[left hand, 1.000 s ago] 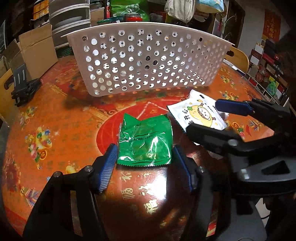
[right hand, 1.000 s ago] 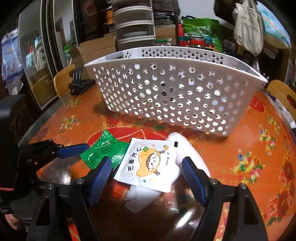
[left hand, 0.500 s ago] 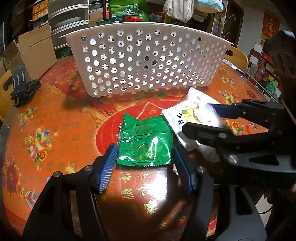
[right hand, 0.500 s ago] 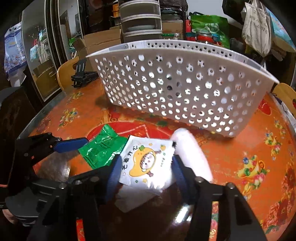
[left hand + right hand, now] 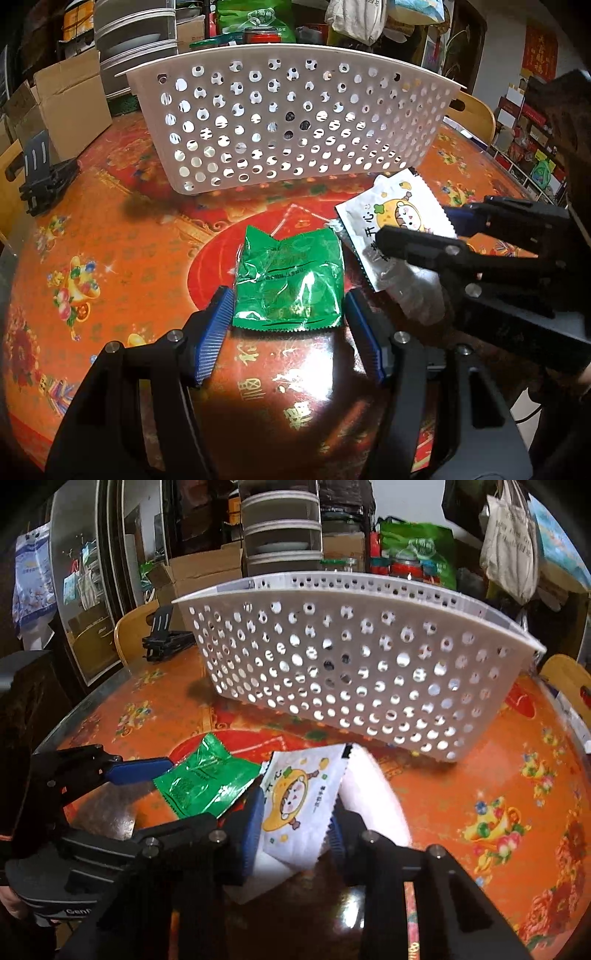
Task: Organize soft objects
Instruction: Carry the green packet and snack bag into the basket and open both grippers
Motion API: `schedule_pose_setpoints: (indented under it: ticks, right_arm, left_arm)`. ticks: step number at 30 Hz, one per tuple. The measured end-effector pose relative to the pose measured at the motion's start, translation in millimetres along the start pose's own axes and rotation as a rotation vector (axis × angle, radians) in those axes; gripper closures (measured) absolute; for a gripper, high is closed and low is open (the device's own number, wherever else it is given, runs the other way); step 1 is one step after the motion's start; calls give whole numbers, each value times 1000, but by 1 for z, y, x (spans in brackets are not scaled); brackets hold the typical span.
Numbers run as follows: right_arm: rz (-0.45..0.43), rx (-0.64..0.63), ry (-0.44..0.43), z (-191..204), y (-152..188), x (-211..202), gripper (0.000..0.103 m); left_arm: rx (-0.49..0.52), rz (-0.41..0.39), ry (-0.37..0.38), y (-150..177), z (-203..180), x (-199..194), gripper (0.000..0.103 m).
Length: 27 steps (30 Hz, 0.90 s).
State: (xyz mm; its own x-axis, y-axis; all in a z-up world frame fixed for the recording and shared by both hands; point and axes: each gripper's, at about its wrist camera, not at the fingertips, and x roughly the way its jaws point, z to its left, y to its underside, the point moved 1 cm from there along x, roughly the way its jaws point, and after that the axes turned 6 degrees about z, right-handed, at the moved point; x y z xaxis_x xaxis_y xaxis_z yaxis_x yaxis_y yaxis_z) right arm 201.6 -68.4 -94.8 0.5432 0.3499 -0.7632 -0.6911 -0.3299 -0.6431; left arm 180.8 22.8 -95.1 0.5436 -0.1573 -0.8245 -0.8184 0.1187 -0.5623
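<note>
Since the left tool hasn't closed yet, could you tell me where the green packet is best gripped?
Grip the green packet across its near end, just above the serrated bottom seal, coming in low from the near side as the left tool sits now. It lies flat on the table, and its side edges already fall between the open blue pads. Its right edge lies close to the white packet.

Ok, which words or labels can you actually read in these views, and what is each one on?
"开心": on the white packet, held by the right gripper.
"福": on the table.
"Gen", cut off: on the left gripper body.
Green packet print: too blurred.
Red wall poster: too small.
</note>
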Motion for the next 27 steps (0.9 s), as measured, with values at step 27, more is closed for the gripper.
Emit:
schedule_pose_setpoints:
  ticks: [27]
  right_arm:
    - [-205,84,-49,-22,12,-48,100]
  left_arm:
    - [-85,-114,49,7,17,-18,71]
